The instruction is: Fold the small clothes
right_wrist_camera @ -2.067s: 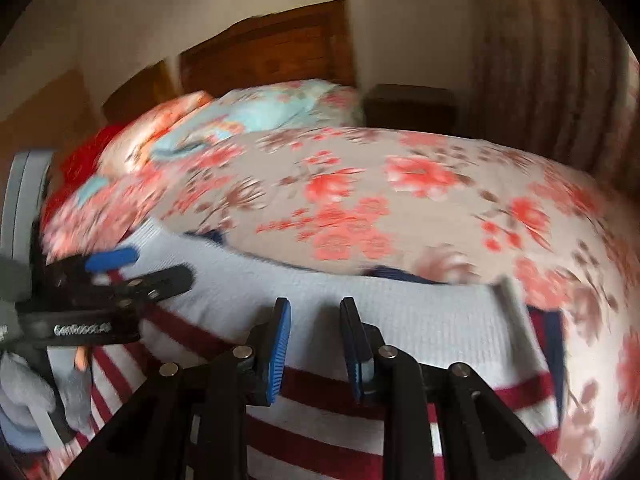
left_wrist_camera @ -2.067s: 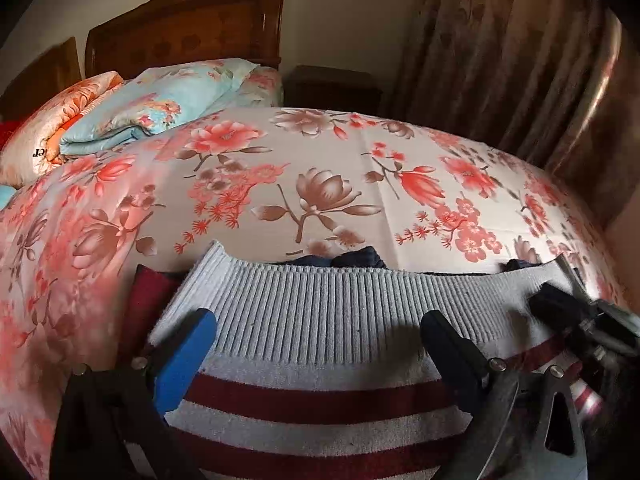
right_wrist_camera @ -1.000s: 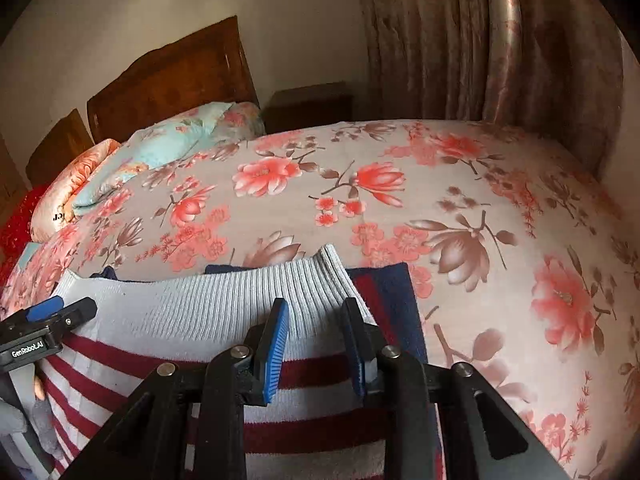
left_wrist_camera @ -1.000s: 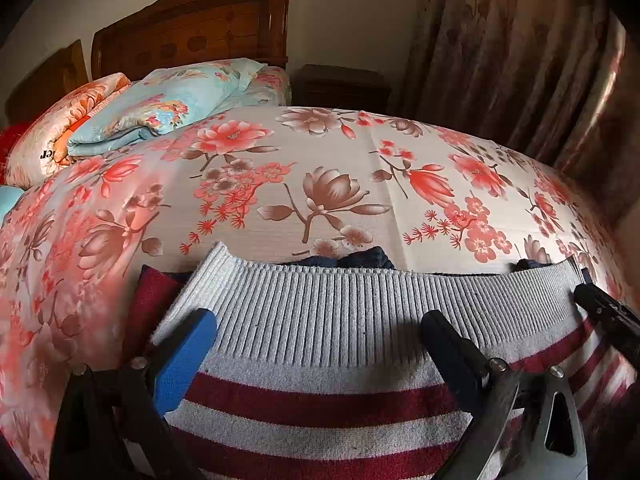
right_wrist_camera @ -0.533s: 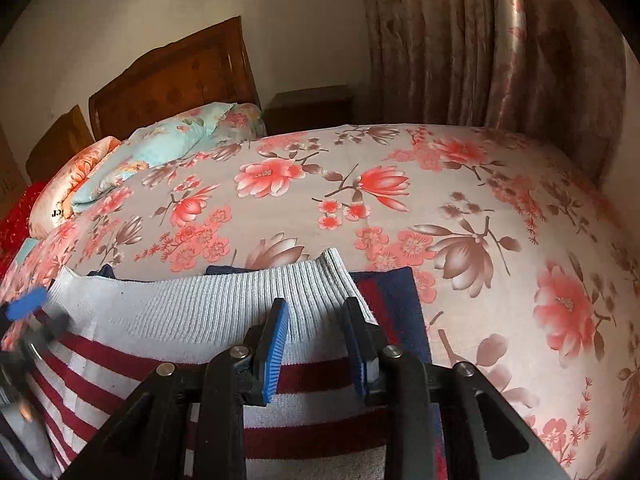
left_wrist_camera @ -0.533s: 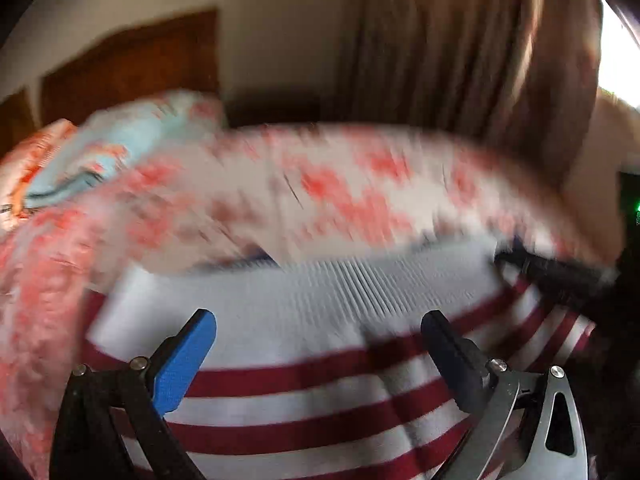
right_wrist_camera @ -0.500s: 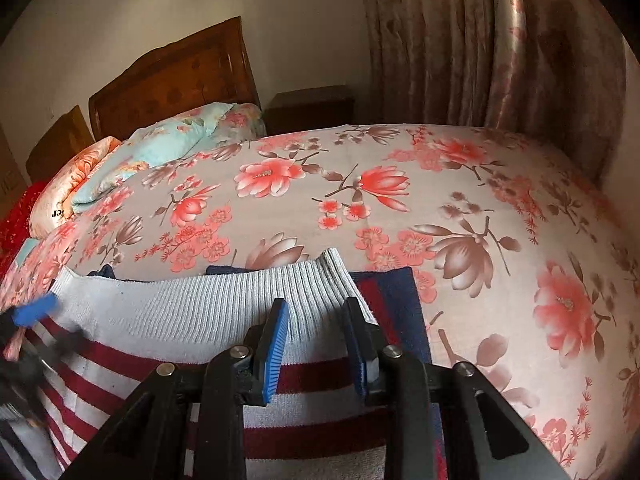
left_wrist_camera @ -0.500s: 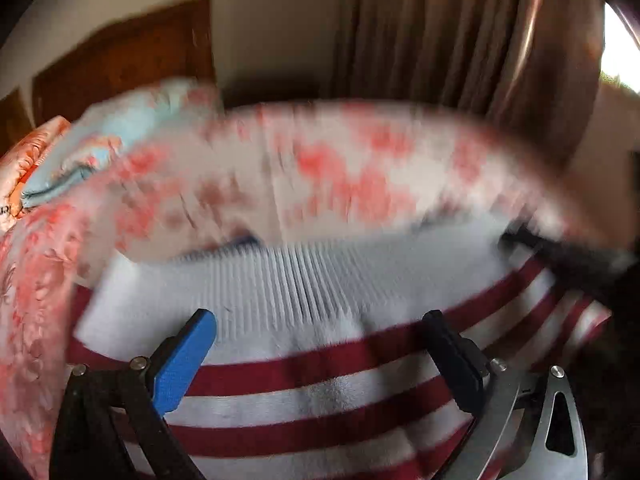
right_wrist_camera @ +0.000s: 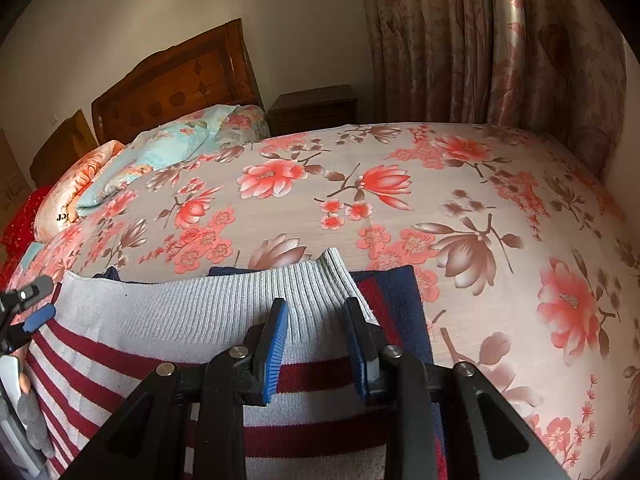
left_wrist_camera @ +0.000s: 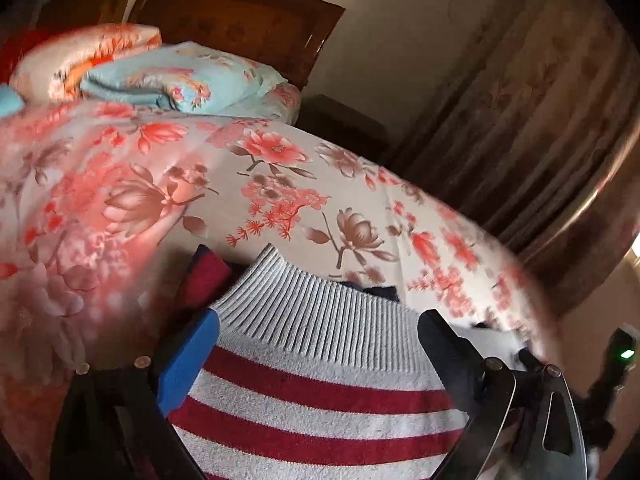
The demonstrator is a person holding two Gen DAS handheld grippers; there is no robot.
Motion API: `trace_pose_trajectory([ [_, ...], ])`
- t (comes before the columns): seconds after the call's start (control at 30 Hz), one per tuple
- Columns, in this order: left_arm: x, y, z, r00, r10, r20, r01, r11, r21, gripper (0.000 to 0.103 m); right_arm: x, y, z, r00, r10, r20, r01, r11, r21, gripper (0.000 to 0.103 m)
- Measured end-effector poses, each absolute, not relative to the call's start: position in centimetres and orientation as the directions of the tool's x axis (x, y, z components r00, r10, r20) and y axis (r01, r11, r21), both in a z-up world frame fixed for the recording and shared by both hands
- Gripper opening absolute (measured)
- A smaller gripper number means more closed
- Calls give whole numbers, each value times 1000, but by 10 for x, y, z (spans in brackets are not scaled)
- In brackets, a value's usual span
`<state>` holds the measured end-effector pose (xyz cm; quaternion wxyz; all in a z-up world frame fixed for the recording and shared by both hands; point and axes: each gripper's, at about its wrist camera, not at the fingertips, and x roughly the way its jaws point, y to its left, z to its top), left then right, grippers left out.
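A knitted sweater point(left_wrist_camera: 320, 364) with red and white stripes and a grey ribbed hem lies on the flowered bedspread point(left_wrist_camera: 260, 184). It also shows in the right wrist view point(right_wrist_camera: 180, 320). My left gripper point(left_wrist_camera: 318, 350) is open, its fingers wide apart over the hem's left part. My right gripper point(right_wrist_camera: 318, 332) is open, its fingers a narrow gap apart over the hem's right corner. A navy and red part point(right_wrist_camera: 394, 292) of the sweater sticks out from under that corner. The left gripper shows at the left edge of the right wrist view point(right_wrist_camera: 30, 304).
Folded quilts and pillows point(right_wrist_camera: 160, 152) lie at the head of the bed by the wooden headboard point(right_wrist_camera: 176, 76). A dark nightstand point(right_wrist_camera: 312, 108) stands beside it. Curtains point(right_wrist_camera: 500, 48) hang along the far side of the bed.
The left gripper has swung and tilted, so its view now leans towards the headboard. The right gripper has held still over the hem corner. Neither gripper's opening has changed.
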<state>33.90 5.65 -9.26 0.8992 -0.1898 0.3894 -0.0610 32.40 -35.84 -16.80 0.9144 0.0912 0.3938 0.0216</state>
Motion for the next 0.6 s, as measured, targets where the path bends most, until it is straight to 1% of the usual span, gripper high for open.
trace_pose_trajectory([
  [0.07,340,50,-91,692,-222,-686,-48,935,-351,103,324,-360,-168,691,122,-713,30,980,197,29],
  [0.1,339,52,-90,704,-217,-676,-55,933,-356,103,324,-361,-168,692,130,-710,29,978,208,29],
  [0.17,333,66,-93,742,-212,-636,-88,910,-405,103,323,-365,-169,696,159,-700,24,970,244,29],
  [0.23,325,75,-90,758,-174,-629,-139,898,-416,103,321,-368,-169,701,198,-685,4,960,281,29],
  [0.3,321,71,-88,752,-182,-634,-133,900,-415,103,316,-366,-165,718,225,-659,-26,954,297,29],
  [0.33,313,64,-84,755,-197,-625,-105,905,-412,103,311,-363,-162,729,232,-644,-46,955,292,29],
  [0.4,302,43,-75,761,-199,-617,-49,931,-361,103,301,-352,-154,732,256,-632,-94,956,278,29],
  [0.5,291,1,-60,754,-207,-623,81,971,-224,103,276,-316,-144,713,326,-621,-195,942,272,29],
  [0.53,292,-12,-58,741,-182,-646,98,982,-164,103,270,-294,-144,687,341,-642,-250,940,232,29],
  [0.6,299,-25,-64,695,-118,-710,88,993,-78,103,264,-260,-149,654,297,-696,-310,944,113,29],
])
